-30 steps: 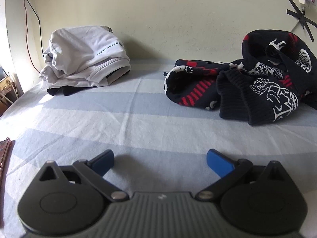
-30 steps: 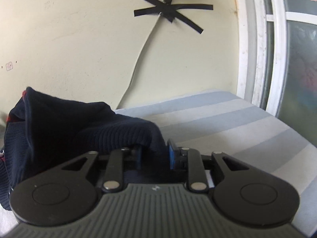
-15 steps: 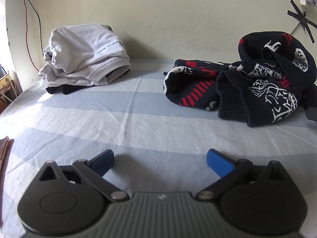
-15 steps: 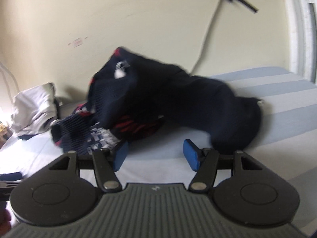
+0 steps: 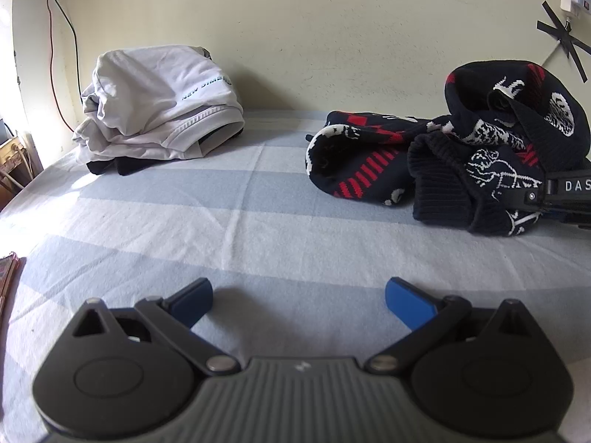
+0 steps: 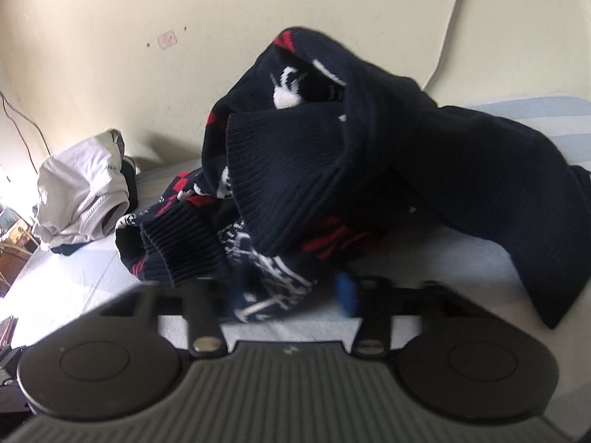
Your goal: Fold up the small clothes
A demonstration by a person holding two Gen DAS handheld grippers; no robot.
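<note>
A crumpled navy knit sweater [image 5: 480,147] with red and white patterns lies bunched on the striped bed at the right; it fills the right wrist view [image 6: 351,170]. My left gripper [image 5: 299,295] is open and empty, low over the bed, well short of the sweater. My right gripper [image 6: 291,295] is at the sweater's near edge, its blue pads [image 6: 347,293] blurred on either side of a patterned fold. I cannot tell whether they are pressing it. The right gripper's body shows at the right edge of the left wrist view [image 5: 569,192].
A pile of white folded clothes [image 5: 159,110] over dark ones sits at the back left by the wall, also in the right wrist view [image 6: 81,192]. The blue and white striped bedsheet [image 5: 258,221] spans the middle. A brown object [image 5: 7,273] lies at the left edge.
My right gripper let go of the sweater, swung left and moved in on its near patterned fold with the pads narrowing. The sweater's raised part sank. My left gripper stayed open and still.
</note>
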